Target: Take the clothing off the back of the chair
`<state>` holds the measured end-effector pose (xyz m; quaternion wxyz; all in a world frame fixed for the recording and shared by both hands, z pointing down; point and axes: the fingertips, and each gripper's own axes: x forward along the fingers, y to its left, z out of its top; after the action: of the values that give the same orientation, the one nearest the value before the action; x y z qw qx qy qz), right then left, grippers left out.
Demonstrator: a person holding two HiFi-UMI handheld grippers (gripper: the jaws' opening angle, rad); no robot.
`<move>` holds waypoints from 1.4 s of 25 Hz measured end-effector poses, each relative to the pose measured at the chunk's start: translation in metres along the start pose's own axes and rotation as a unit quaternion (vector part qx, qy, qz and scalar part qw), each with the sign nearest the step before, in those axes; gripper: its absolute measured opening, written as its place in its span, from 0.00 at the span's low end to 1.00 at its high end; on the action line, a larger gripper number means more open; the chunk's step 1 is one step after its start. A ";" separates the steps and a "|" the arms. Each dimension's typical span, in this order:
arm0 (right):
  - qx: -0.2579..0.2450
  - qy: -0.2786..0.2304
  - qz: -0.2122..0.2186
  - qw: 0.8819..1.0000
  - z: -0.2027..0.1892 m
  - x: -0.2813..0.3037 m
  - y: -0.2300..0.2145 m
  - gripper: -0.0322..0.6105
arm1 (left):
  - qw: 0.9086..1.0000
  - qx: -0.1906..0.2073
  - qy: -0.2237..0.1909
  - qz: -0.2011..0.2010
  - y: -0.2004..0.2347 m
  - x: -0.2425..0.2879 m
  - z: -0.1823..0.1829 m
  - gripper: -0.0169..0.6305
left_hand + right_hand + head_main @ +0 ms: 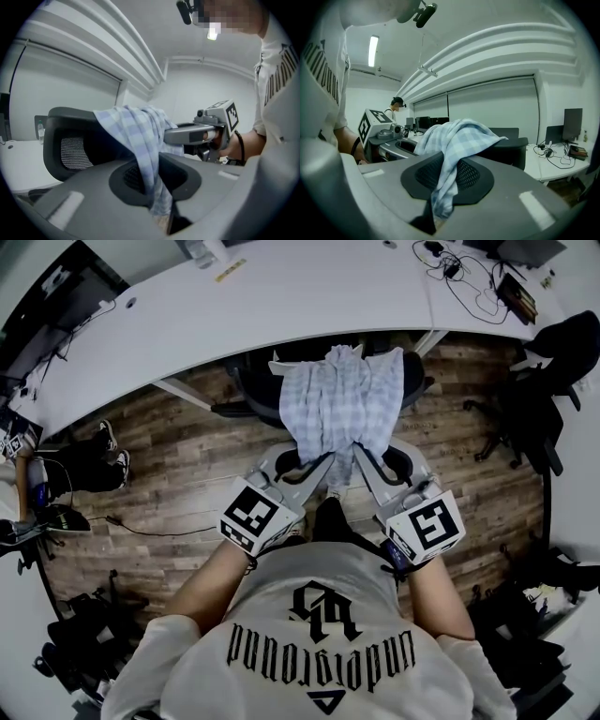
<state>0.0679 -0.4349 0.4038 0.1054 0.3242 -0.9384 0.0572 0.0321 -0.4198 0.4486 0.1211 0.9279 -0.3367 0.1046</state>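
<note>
A pale blue checked shirt point(342, 404) hangs over the back of a black office chair point(253, 390) pushed in at the desk. My left gripper point(328, 457) is shut on the shirt's lower left edge, my right gripper point(356, 452) on its lower right edge. In the left gripper view the shirt point(140, 136) runs down into the pinch of the left gripper point(161, 220), with the chair back point(70, 150) behind and the right gripper point(197, 133) alongside. In the right gripper view the cloth point(454, 136) is clamped in the right gripper point(433, 215).
A long white desk point(281, 296) curves behind the chair, with cables point(469, 282) at its right end. Another black chair point(539, 390) stands at the right, and dark bags point(89, 465) lie on the wooden floor at the left. A person point(397, 105) stands far off.
</note>
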 end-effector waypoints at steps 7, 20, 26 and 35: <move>-0.021 -0.014 -0.012 1.000 0.014 -0.015 0.018 0.13 | 1.000 0.021 -0.014 -0.010 -0.019 -0.018 0.012 0.18; -0.061 -0.050 -0.051 0.996 0.045 -0.057 0.094 0.13 | 0.996 0.081 -0.036 -0.026 -0.062 -0.089 0.021 0.18; -0.072 -0.058 -0.072 0.993 0.051 -0.077 0.124 0.13 | 0.992 0.103 -0.061 -0.048 -0.089 -0.115 0.030 0.18; -0.091 -0.060 -0.086 0.990 0.058 -0.110 0.151 0.13 | 0.989 0.117 -0.073 -0.058 -0.124 -0.135 0.033 0.18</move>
<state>0.0493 -0.2616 0.3160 0.0822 0.3952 -0.9131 -0.0568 0.0151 -0.2564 0.3608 -0.0069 0.9588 -0.2757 0.0680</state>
